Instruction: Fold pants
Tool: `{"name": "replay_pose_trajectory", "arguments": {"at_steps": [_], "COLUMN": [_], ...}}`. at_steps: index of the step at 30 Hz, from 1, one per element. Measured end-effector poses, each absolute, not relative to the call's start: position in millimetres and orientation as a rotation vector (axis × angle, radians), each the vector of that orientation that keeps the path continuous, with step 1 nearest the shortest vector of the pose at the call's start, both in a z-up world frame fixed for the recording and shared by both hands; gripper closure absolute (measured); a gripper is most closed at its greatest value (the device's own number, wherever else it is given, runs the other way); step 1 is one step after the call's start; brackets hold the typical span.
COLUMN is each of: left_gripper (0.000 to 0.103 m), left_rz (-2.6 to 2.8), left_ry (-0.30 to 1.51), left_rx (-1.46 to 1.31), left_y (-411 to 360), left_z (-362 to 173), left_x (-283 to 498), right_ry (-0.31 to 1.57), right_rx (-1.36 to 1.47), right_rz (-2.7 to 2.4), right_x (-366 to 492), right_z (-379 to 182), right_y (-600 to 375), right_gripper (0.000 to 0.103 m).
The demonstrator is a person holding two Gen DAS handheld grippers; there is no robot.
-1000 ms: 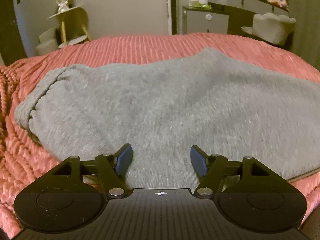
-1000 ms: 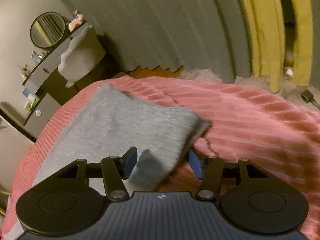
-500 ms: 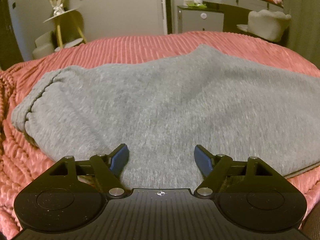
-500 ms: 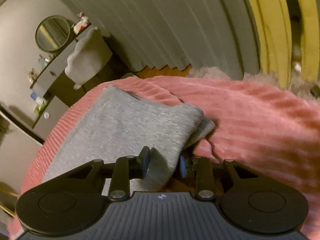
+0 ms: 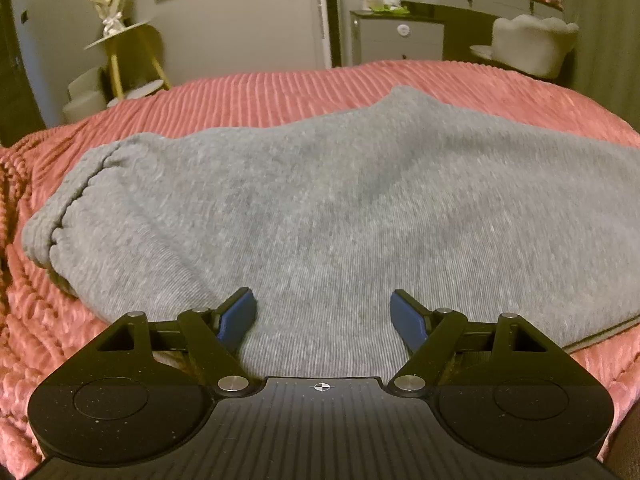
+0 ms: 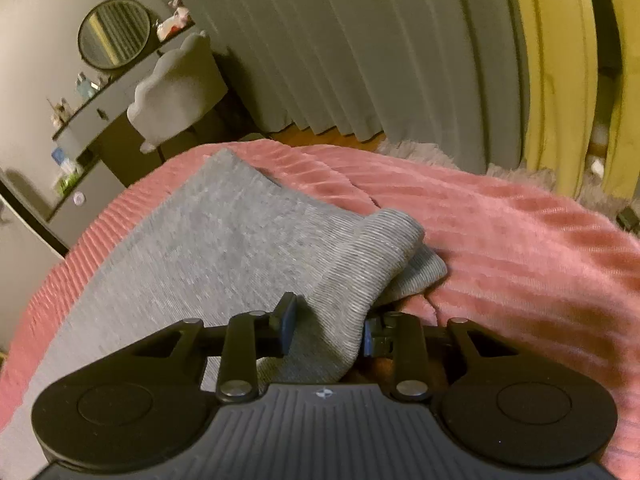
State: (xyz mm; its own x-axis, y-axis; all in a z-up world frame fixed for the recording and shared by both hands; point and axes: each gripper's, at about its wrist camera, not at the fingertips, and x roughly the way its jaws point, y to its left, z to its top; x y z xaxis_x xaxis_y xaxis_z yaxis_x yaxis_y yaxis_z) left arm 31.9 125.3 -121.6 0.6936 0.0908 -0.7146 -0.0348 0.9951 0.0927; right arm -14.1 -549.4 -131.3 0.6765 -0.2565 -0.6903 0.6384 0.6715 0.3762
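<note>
A: What does the left wrist view show, starting at the left?

B: The left gripper (image 5: pixel 323 314) hovers over grey pants (image 5: pixel 340 208) spread on a pink ribbed bedspread (image 5: pixel 280 92). Its jaws stand spread wide; the fabric lies beneath and ahead of them, and neither blue pad presses on it. Whether the tips brush the cloth cannot be told. Far left of the jaws the gathered waistband (image 5: pixel 60 216) curls over the bedspread. Straight ahead the pants rise into a soft peak, and to the right the cloth runs out of view.

A: And the right wrist view?

B: The right gripper (image 6: pixel 326 330) has a bunched fold of the pants (image 6: pixel 224 240) between its jaws, which are opening a little; the pads still sit against the cloth on both sides, pinching it. Left of the jaws the pants stretch flat across the bedspread (image 6: pixel 520 248). Just ahead and to the right, the ribbed cuff (image 6: pixel 392 240) lies doubled over. Beyond it, grey curtains (image 6: pixel 360 60) hang, with yellow ones (image 6: pixel 556 80) further right.
</note>
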Motion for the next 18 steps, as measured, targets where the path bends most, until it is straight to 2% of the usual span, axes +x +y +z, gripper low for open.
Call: {"name": "replay_pose_trajectory", "arguments": {"at_steps": [5,7,14,15,18], "left_gripper": [0.022,0.022,0.020,0.020,0.019], "left_rz": [0.069,0.069,0.064,0.064,0.062], "left_ry": [0.802,0.802,0.803,0.803,0.803], "left_rx": [0.078,0.083,0.089,0.089,0.091], "left_y": [124.3,123.6,123.2,123.2,123.2], "left_z": [-121.5,-121.9,-122.4,-122.6,-123.1], "left_x": [32.1,32.1,32.3,32.5,32.6], "right_ry": [0.660,0.671,0.688,0.685,0.679], "right_rx": [0.609,0.581,0.532,0.532,0.538], "right_rz": [-0.540,-0.528,-0.527,-0.522,-0.479], "right_x": [-8.4,-5.0,1.3,1.2,1.5], "right_z": [-129.6,-128.9,-127.0,-127.1,-128.4], "right_y": [-543.9,-540.7,-537.1,-536.7,-537.0], "right_gripper": [0.059,0.051,0.046,0.044,0.027]}}
